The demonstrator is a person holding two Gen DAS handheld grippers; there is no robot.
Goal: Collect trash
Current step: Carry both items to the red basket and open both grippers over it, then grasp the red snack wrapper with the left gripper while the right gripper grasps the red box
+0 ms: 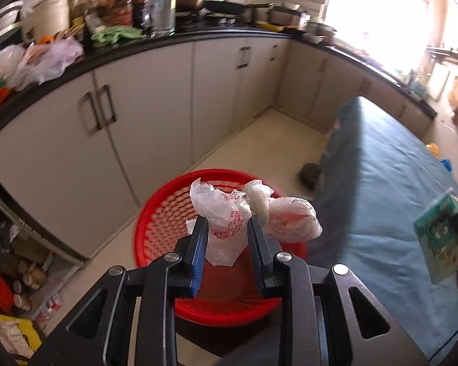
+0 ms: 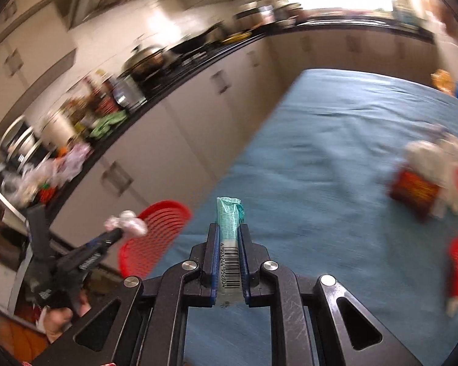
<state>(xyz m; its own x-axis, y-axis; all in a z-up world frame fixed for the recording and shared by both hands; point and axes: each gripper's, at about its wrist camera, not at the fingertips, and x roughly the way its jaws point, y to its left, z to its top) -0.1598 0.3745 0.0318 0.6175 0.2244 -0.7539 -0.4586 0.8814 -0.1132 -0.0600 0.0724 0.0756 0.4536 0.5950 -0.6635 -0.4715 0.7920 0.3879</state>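
Blue cloth covers the table (image 2: 336, 158), which fills the right of my view and still carries litter at its far right: a dark red packet (image 2: 413, 192) with pale, blurred wrappers around it, too smeared to name. I judge those are what remains to collect.

Next in size, the red basket (image 1: 168, 213) sits on the floor just left of the table's near edge, between it and the cabinets (image 1: 155, 97). I take it as the bin, placed low so that trash can be dropped straight in.

My left gripper (image 1: 227, 224) hangs directly above the basket with its fingers a moderate way apart. A crumpled clear bag (image 1: 226, 213) sits between them; I cannot tell whether it is pinched or already slipping free. Held here, it should fall inside the rim.

My right gripper (image 2: 229, 231) is over the table's near left part, fingers narrow and clamped on a flat teal wrapper (image 2: 229, 213) with a barcode, held edge-on, probably waiting its turn at the basket.
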